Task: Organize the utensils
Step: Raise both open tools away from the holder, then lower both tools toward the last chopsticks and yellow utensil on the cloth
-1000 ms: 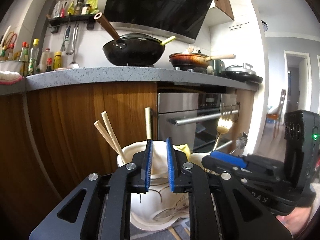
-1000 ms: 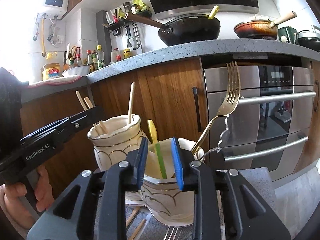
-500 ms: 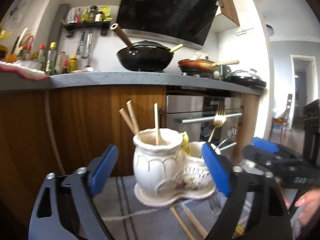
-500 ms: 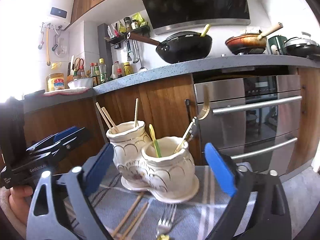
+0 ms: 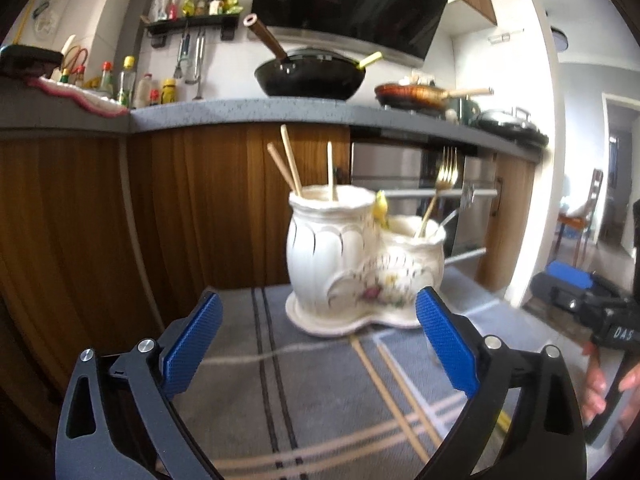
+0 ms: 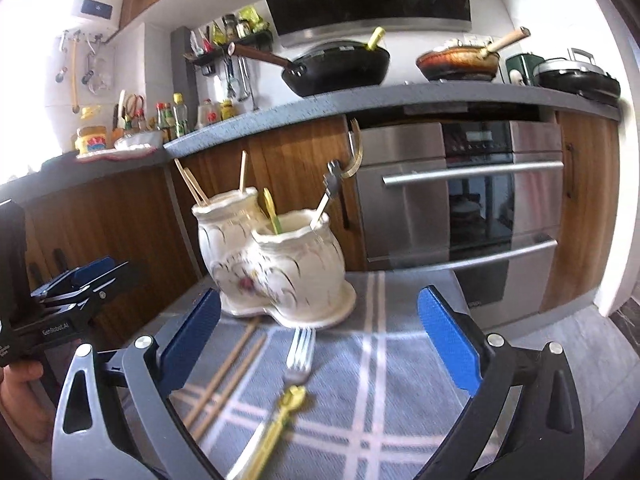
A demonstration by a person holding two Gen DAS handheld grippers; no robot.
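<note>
Both tools gape wide and empty: the left tool (image 5: pixel 316 344) and the right tool (image 6: pixel 318 344) face the double ceramic holder (image 6: pixel 276 264) on the striped cloth (image 6: pixel 400 360). Just in front of the holder lie two chopsticks (image 6: pixel 224 376) and a fork (image 6: pixel 298 354) with a yellow-green handle. The fork looks stiff, light and probably slippery; pinching mid-handle seems best. Only the right wrist view shows that fork clearly; the left shows the chopsticks (image 5: pixel 396 392) crossing.
</note>
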